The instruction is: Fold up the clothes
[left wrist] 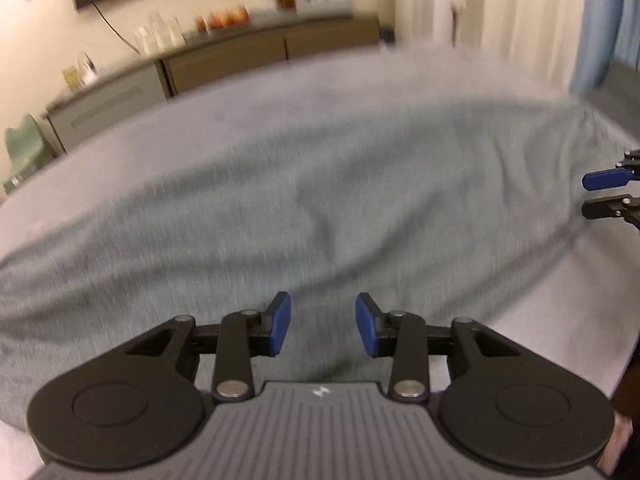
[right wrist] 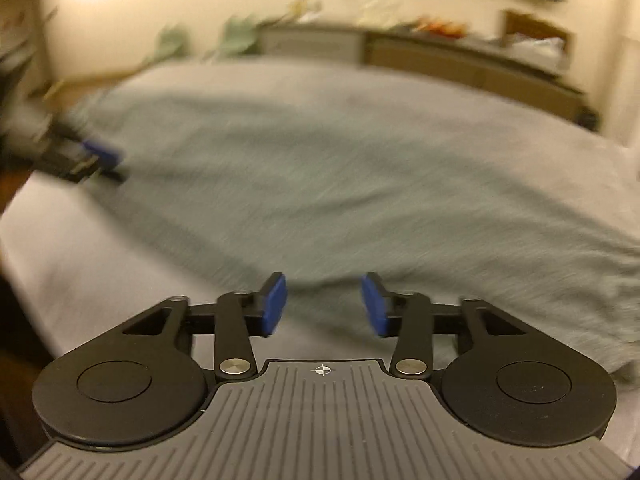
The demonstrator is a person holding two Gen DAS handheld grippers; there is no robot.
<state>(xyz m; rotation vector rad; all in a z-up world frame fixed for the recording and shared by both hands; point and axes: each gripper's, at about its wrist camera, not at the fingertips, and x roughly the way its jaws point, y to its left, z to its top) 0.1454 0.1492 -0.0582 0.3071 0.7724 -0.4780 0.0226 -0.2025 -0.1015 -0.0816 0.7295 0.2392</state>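
left tongs (left wrist: pixel 323 326) and right tongs (right wrist: pixel 323 306) gape, empty, above grey garment (left wrist: pixel 280 208).

home room | sideboard (left wrist: pixel 256 52) with glassware | curtains (left wrist: pixel 500 12)

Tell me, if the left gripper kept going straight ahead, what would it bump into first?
Probably the grey-green garment spread on the table: the left gripper, jaws open, already points across that cloth. Blur makes its height unclear.

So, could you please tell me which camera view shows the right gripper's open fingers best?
The right wrist view: the right gripper fills the foreground, sharp, both blue pads apart above the grey garment. The left wrist view catches only its fingertips at the right edge, small and side-on.
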